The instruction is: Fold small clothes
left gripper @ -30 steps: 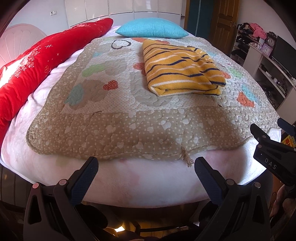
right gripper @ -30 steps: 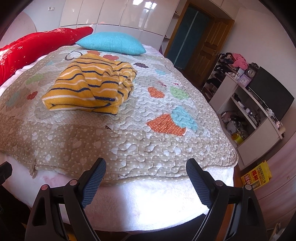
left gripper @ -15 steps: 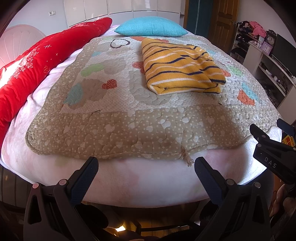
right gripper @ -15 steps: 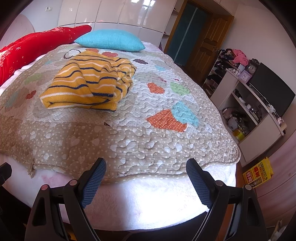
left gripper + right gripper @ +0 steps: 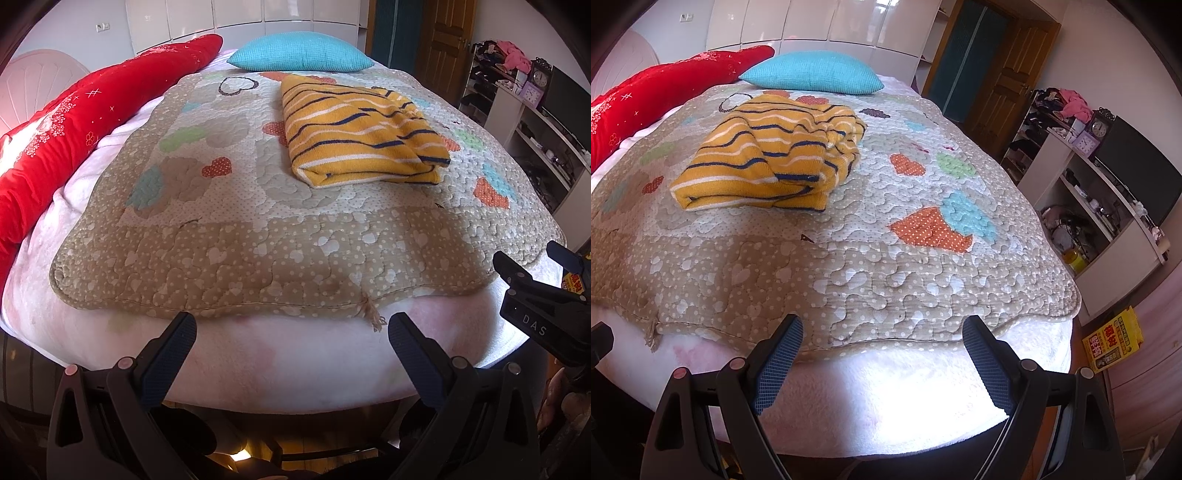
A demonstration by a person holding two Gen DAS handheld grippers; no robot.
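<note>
A yellow sweater with white and navy stripes lies folded on the quilt in the far half of the bed; it also shows in the right wrist view. My left gripper is open and empty, held at the bed's near edge, well short of the sweater. My right gripper is open and empty too, at the near edge to the right. The right gripper also shows at the right side of the left wrist view.
A patchwork quilt covers the bed over a white blanket. A turquoise pillow and a long red cushion lie at the head and left side. A white shelf unit and a yellow box stand to the right.
Both grippers have moved slightly toward the bed, so the sweater looks a little nearer and lower in view. Both stay open and empty.
</note>
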